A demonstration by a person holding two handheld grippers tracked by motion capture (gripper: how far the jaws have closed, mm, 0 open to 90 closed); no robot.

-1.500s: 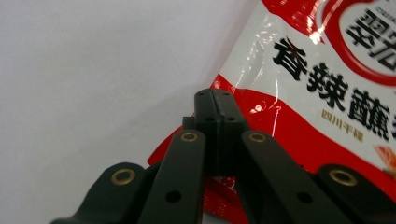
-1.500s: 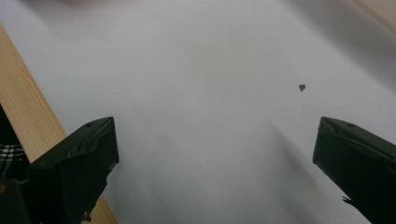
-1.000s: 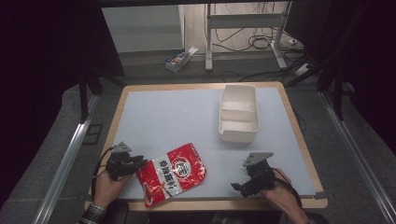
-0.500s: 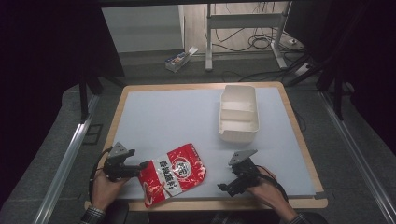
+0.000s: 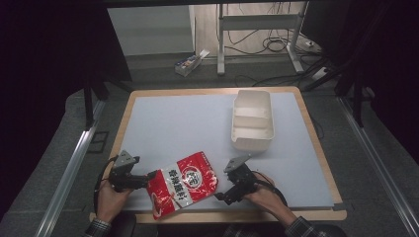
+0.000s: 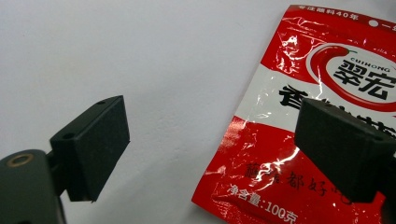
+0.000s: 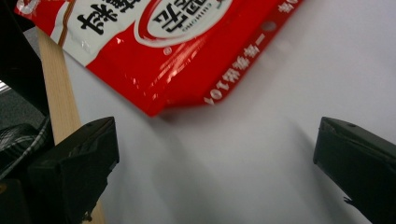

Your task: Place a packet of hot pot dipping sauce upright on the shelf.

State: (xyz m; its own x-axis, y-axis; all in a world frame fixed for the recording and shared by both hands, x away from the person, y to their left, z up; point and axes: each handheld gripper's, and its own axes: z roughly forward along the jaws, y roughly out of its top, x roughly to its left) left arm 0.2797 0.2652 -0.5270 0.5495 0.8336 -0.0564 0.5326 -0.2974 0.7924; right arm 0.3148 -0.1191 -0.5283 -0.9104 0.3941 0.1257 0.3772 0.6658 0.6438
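A red and white snack packet (image 5: pixel 185 182) lies flat on the pale mat near the table's front edge. My left gripper (image 5: pixel 149 176) points at its left edge. Its jaws have just been opening and now stand wide. In the left gripper view, the packet's (image 6: pixel 299 70) edge lies in the gap of my left gripper (image 6: pixel 219 140), with neither pad pressing on it. My right gripper (image 5: pixel 221 196) is low at the packet's right corner and open. In the right gripper view, that packet corner (image 7: pixel 168 60) lies just ahead of my right gripper (image 7: pixel 219 163), with bare mat between the jaws.
A white two-compartment container (image 5: pixel 253 121) stands at the back right of the mat (image 5: pixel 178 123). The table's wooden front rim (image 7: pixel 56 93) runs close beside my right gripper's left jaw. Metal rails flank the table on both sides.
My right hand has slid left across the mat, up to the packet's right corner. My left hand has stayed at the packet's left edge, and the packet has not shifted.
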